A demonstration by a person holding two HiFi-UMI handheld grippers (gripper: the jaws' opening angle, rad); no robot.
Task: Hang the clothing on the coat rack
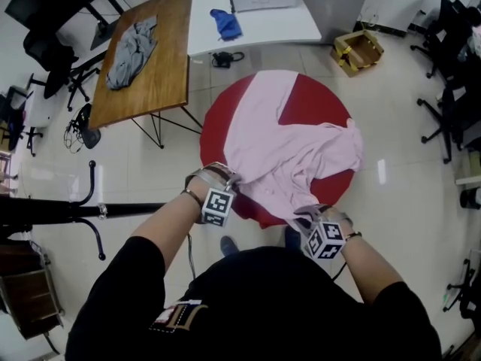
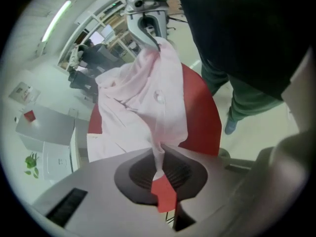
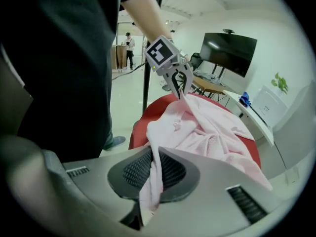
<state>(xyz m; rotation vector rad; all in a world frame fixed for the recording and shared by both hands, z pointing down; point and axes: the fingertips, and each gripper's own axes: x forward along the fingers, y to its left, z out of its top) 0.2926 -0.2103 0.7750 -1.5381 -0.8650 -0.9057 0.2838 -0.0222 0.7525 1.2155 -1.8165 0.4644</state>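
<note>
Clothing, a pale pink garment (image 1: 289, 156), lay spread over a round red table (image 1: 316, 104), its near edge lifted at two points. Far left, the black coat rack (image 1: 45, 210) stood well apart from it, beside a wooden table (image 1: 161, 59) bearing a grey garment (image 1: 131, 47). The left gripper (image 1: 225, 180) was at the red table's near left rim; in the left gripper view its jaws were pressed together on a thin fold of the pink fabric (image 2: 148, 98). The right gripper (image 1: 312, 220) sat at the near right rim, its jaws clamped on a thicker bunch of the same cloth (image 3: 207, 132). A cardboard box (image 1: 358, 50) stood on the floor far right.
</note>
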